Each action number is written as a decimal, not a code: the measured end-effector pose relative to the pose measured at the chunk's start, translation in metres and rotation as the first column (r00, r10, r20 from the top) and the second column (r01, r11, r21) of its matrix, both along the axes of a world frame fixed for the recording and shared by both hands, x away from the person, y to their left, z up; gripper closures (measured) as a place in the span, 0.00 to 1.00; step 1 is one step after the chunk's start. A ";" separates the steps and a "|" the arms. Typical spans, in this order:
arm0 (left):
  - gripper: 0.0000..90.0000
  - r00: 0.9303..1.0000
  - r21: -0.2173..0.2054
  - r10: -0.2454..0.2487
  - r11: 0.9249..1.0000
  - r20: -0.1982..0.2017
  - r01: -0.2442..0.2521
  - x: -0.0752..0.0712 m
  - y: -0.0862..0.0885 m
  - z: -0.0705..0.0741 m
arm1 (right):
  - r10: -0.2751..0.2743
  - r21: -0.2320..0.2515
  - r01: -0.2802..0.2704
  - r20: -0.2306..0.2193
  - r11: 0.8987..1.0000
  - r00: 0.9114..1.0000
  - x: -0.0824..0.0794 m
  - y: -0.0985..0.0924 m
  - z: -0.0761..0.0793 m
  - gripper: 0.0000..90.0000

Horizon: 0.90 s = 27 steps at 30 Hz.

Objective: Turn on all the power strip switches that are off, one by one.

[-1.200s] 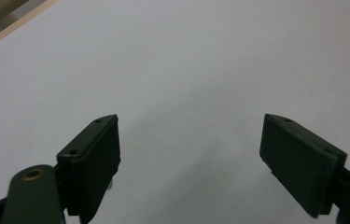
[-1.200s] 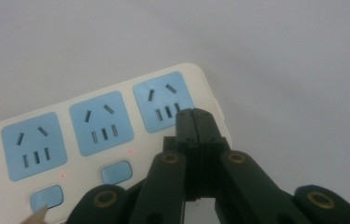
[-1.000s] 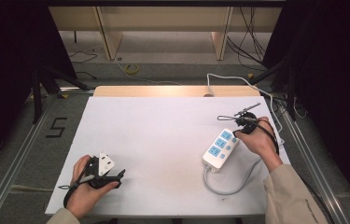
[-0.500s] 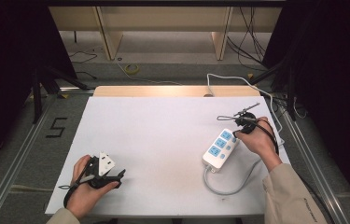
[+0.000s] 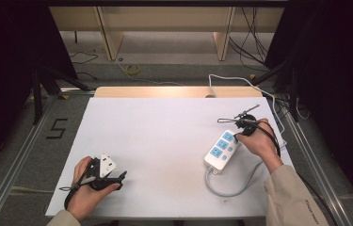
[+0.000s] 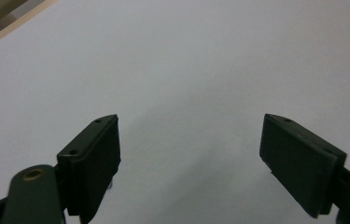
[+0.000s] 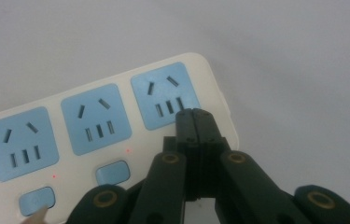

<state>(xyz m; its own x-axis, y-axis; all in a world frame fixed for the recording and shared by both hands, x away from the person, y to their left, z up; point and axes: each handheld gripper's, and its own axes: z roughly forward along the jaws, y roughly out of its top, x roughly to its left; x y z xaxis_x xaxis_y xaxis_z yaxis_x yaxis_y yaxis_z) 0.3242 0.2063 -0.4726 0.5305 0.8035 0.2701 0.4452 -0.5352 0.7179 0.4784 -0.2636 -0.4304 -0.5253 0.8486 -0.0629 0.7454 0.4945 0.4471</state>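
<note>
Right claw [image 7: 195, 116] pressed together over the power strip [image 5: 222, 149]; left claw [image 6: 189, 158] apart above bare table [image 5: 164, 127].

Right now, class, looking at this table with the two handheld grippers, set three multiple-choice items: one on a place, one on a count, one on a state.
1. Where does the power strip lie on the white table?
A. the person's right side
B. the person's left side
C. far middle edge

2. How many blue sockets does it have?
A. two
B. three
C. five

3. How do the right gripper's jaws stand?
A. wide open
B. shut on a plug
C. shut, with nothing between

Key: 1 A, it lies by the right hand. 2 B, the right gripper view shows three. 3 C, the jaws meet over the end socket.
</note>
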 end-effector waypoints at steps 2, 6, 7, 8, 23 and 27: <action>0.22 1.000 0.008 -0.003 1.000 -0.003 0.003 0.000 0.000 0.000 | 0.002 0.000 -0.002 -0.003 1.000 1.000 0.000 0.001 0.000 1.00; 0.23 1.000 0.007 -0.004 1.000 -0.003 0.004 0.000 0.000 0.000 | 0.003 -0.002 -0.003 -0.005 1.000 1.000 0.001 0.001 0.000 1.00; 0.23 1.000 0.007 -0.004 1.000 -0.003 0.004 0.000 0.000 0.000 | 0.003 -0.001 -0.003 -0.006 1.000 1.000 0.001 0.001 0.000 1.00; 0.23 1.000 0.006 -0.004 1.000 -0.002 0.004 0.000 0.000 0.000 | 0.004 0.000 -0.004 -0.006 1.000 1.000 0.001 0.001 0.000 1.00; 0.23 1.000 0.005 -0.003 1.000 -0.001 0.003 0.000 -0.001 0.000 | 0.019 -0.011 -0.019 -0.018 1.000 1.000 0.002 0.000 0.000 1.00; 0.22 1.000 0.005 -0.004 1.000 0.000 0.004 0.000 -0.001 0.000 | 0.024 -0.014 -0.024 -0.018 1.000 1.000 0.002 0.000 0.000 1.00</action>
<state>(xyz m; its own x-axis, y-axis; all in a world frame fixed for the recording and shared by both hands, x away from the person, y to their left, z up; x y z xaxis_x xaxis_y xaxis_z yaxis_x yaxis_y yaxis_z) 0.3240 0.2055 -0.4725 0.5334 0.8002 0.2741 0.4429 -0.5403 0.7155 0.4801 -0.2638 -0.4303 -0.5464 0.8350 -0.0650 0.7414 0.5183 0.4263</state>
